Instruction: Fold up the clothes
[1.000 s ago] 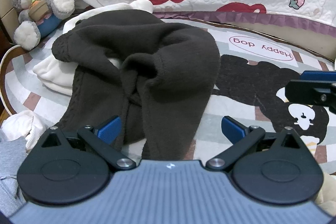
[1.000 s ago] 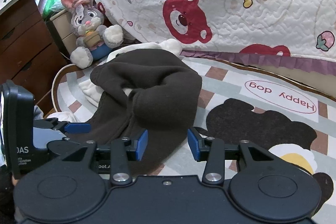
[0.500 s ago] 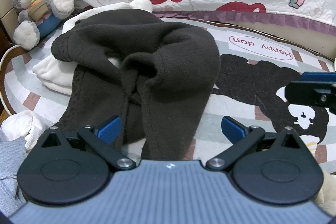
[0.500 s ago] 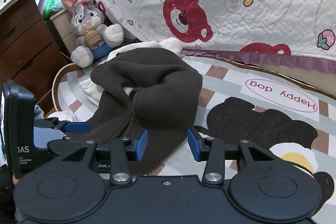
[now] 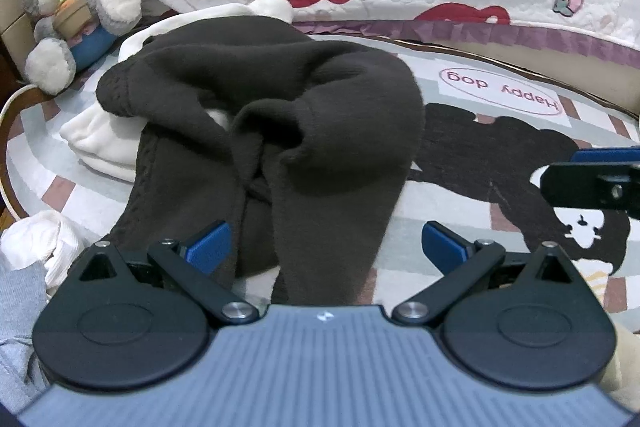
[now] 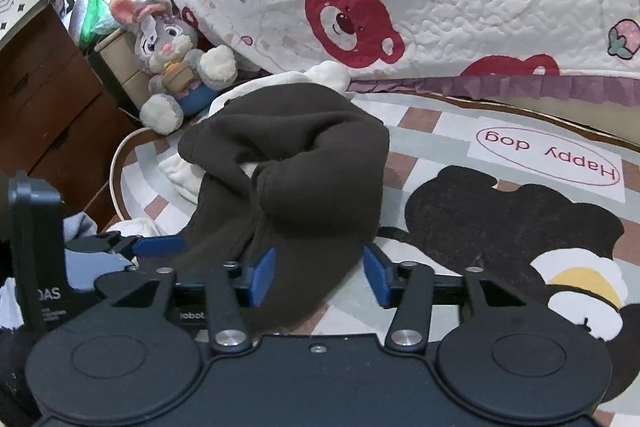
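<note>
A: Where do we stand with the dark brown garment (image 5: 280, 115)?

B: It lies in a rumpled heap on the rug (image 5: 500, 131), its far part draped over a cream garment (image 5: 100, 143) that sits flat beneath it. A rolled cuff or hem opens toward us near the middle, and the near edge hangs down between our tools. We judge it unfolded as it lies; whether it has just been dropped here for folding or is about to be spread out, the views do not settle.

A: Gripper states?

B: The left gripper (image 5: 326, 247) has its jaws spread wide, with the near hem of the brown garment lying between them but not pinched. The right gripper (image 6: 318, 269) has its jaws parted to a medium gap, likewise straddling the hem and holding nothing.

A: What does the next move call for?

B: We judge that each gripper needs a clean edge or corner. The cloth is bunched, so we must pinch a single layer, not a stacked fold.

A: Material notes?

B: The brown cloth is thick, soft fleece or knit with a ribbed band on its left edge; it will sag and cling. The rug is flat and printed. A plush rabbit (image 5: 64, 7) sits well apart at the far left.
</note>
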A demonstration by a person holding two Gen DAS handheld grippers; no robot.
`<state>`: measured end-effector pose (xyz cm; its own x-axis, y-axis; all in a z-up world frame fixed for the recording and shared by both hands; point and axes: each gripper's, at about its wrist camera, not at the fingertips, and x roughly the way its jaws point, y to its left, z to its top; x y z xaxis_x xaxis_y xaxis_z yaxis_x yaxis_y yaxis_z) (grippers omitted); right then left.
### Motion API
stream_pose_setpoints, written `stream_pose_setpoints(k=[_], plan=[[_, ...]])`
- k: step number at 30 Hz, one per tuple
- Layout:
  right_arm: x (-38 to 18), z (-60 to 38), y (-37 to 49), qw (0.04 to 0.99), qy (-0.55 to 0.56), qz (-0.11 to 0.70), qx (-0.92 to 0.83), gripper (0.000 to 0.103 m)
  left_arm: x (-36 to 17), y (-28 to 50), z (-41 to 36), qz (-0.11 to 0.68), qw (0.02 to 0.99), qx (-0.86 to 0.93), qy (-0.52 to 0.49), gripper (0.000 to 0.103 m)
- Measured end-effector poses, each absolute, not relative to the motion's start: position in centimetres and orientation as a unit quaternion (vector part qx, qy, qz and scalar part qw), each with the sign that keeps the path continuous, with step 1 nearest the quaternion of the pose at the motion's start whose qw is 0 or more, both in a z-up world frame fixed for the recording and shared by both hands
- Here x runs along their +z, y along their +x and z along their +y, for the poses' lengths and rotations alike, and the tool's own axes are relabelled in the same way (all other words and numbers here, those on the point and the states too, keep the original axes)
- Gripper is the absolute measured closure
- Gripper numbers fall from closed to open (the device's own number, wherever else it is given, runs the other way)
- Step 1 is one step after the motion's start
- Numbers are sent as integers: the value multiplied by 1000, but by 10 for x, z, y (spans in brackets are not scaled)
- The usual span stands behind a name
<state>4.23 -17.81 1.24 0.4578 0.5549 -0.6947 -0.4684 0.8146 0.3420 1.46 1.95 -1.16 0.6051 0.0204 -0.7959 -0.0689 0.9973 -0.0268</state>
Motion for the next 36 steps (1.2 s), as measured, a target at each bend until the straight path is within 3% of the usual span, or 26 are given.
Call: stream_pose_setpoints(k=[4,6,7,9,13,19,25,27,32,36], plan=[[5,-172,74,850,41,422,311,41,-22,23,43,439,895,61,-53,0],[1,-169,91,850,35,421,316,40,-27,30,58,440,892,83,-71,6],[0,-168,99,849,32,420,319,40,-28,33,67,440,889,91,-85,11],[-7,-163,113,843,20,425,327,40,-32,44,85,449,880,108,-112,36],[-18,-148,141,829,-14,444,338,40,-36,78,113,476,857,119,-154,51],[-25,-128,189,824,-10,456,336,40,-38,111,129,453,865,175,-124,52],[-31,-130,216,821,21,471,324,40,-79,92,175,434,854,205,-201,52],[-32,-133,217,814,28,472,337,39,-81,87,193,425,851,201,-235,47],[-47,-127,228,808,40,476,344,19,-82,87,209,392,859,182,-274,39],[-65,-115,243,808,48,488,326,19,-95,97,207,384,865,159,-281,39]])
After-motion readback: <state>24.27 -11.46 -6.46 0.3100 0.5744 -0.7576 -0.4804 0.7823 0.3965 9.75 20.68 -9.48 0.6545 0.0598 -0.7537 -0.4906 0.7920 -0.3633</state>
